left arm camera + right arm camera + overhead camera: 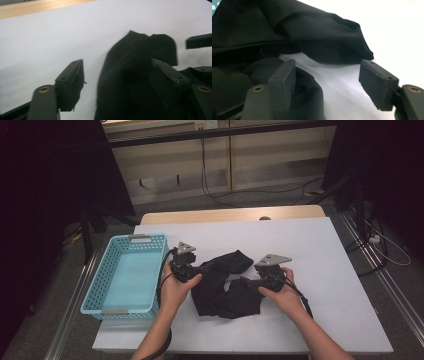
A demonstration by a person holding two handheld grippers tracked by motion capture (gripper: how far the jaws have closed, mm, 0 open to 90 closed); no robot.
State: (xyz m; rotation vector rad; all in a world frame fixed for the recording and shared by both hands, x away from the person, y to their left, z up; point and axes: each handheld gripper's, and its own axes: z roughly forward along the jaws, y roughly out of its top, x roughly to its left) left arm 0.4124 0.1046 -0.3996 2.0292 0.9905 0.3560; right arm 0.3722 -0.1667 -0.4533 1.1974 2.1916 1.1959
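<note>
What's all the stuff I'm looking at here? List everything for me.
Black cloth: one, black, crumpled at the middle of the table, between the two grippers.
Basket: one, light blue, perforated walls, on the table's left side, nothing inside.
Table: one, white top with a wooden strip along the far edge.
Cables: several, dark, on the floor beyond the table.
Left gripper: one, black, jaws open, astride the cloth's left part.
Right gripper: one, black, jaws open, at the cloth's right part.
Hands: two, each holding a gripper, forearms coming in from the bottom edge.
</note>
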